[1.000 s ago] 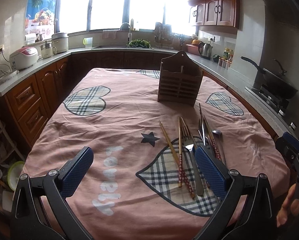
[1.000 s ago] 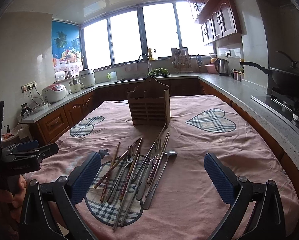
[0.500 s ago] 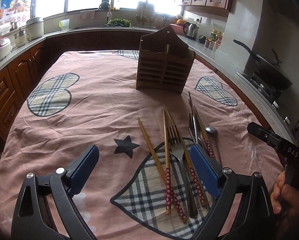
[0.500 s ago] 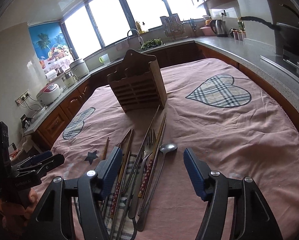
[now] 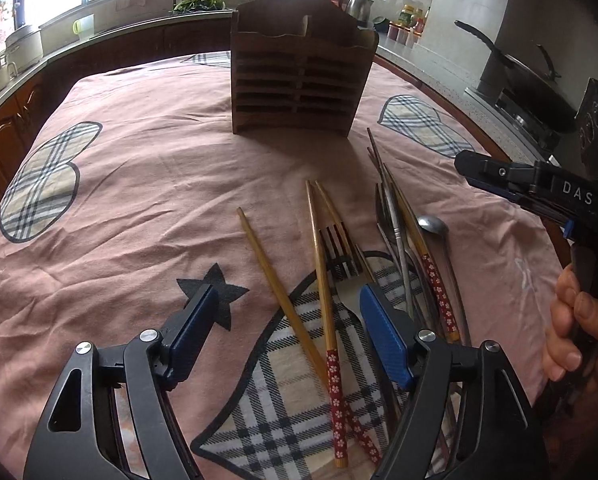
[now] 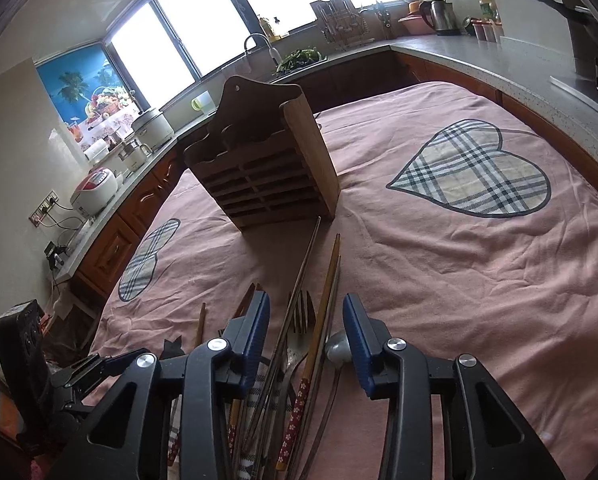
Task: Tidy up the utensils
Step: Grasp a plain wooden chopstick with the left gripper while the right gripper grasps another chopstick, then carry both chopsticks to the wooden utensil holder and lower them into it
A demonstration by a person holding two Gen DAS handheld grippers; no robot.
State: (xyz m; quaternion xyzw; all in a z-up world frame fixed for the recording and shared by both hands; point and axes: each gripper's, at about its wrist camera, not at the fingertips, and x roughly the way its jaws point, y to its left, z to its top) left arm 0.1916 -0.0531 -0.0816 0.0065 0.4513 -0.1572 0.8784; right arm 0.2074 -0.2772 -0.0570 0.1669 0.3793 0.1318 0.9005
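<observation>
A wooden slotted utensil holder (image 5: 299, 76) stands upright on the pink tablecloth (image 5: 139, 184); it also shows in the right wrist view (image 6: 267, 168). In front of it lies a heap of wooden chopsticks (image 5: 323, 280) with red flowered ends, forks (image 5: 341, 268) and a spoon (image 5: 433, 225). My left gripper (image 5: 287, 328) is open, low over the left chopsticks. My right gripper (image 6: 306, 340) is open, its blue pads (image 6: 355, 340) straddling chopsticks (image 6: 323, 304) and a fork (image 6: 301, 320), with the spoon bowl (image 6: 336, 347) by the right pad. The right gripper also shows in the left wrist view (image 5: 539, 184).
Kitchen counters ring the table: rice cookers (image 6: 95, 192) on the left, sink and greens (image 6: 299, 56) at the back, kettle (image 6: 439, 16) and a wok (image 5: 515, 76) on the stove at the right. The cloth bears plaid hearts (image 6: 471, 176).
Both grippers have moved forward and down toward the utensil heap. The right gripper's jaws have narrowed around the chopsticks and fork. The utensils have not moved.
</observation>
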